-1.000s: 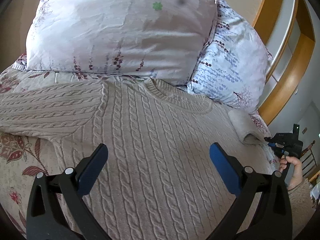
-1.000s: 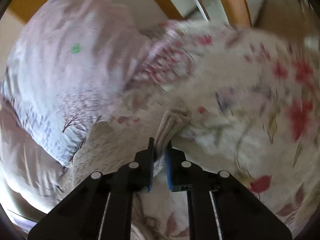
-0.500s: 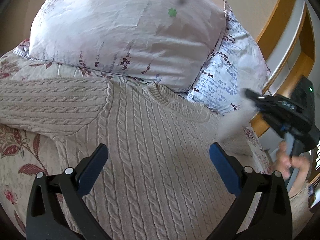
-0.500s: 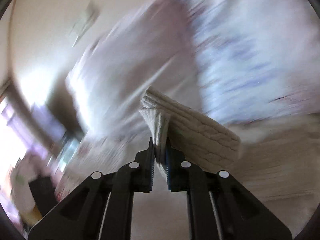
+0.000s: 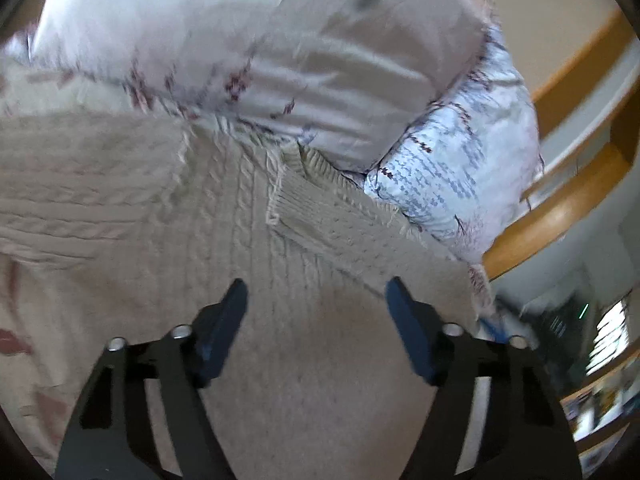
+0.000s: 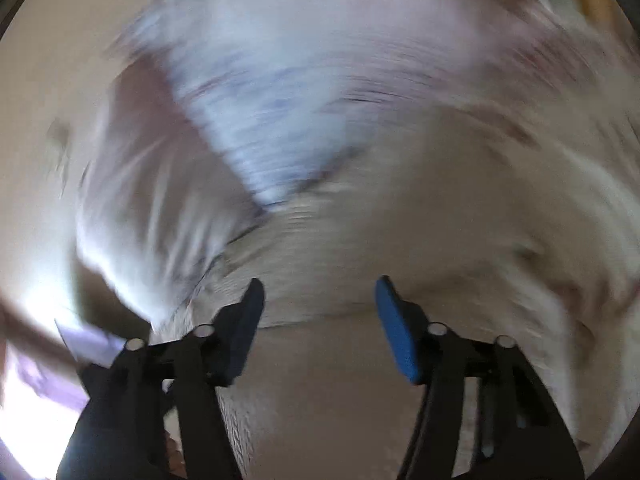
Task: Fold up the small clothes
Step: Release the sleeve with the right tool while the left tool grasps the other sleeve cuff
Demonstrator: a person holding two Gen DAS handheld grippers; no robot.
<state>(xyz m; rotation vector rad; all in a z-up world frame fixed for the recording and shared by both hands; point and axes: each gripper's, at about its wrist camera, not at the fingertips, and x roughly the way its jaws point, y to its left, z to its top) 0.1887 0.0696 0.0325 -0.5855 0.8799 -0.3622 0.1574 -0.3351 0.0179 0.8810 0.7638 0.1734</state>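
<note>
While beige cable-knit sweater [image 5: 200,208] lies flat on bed, collar against pink pillow [image 5: 248,40], one sleeve [image 5: 344,220] folded across chest. Left gripper [image 5: 316,312] wide, empty, above sweater. Right gripper [image 6: 318,312] wide, empty; view blurred.

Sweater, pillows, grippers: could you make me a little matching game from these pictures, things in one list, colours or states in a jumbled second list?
Things:
1. sweater
2. front pillow
3. side pillow
4. left gripper

Colour or state:
A. open, holding nothing
B. beige cable knit, one sleeve folded across its chest
C. pale blue with a dark print
D. pinkish white with a green flower

Pairs: 1-B, 2-D, 3-C, 4-A
</note>
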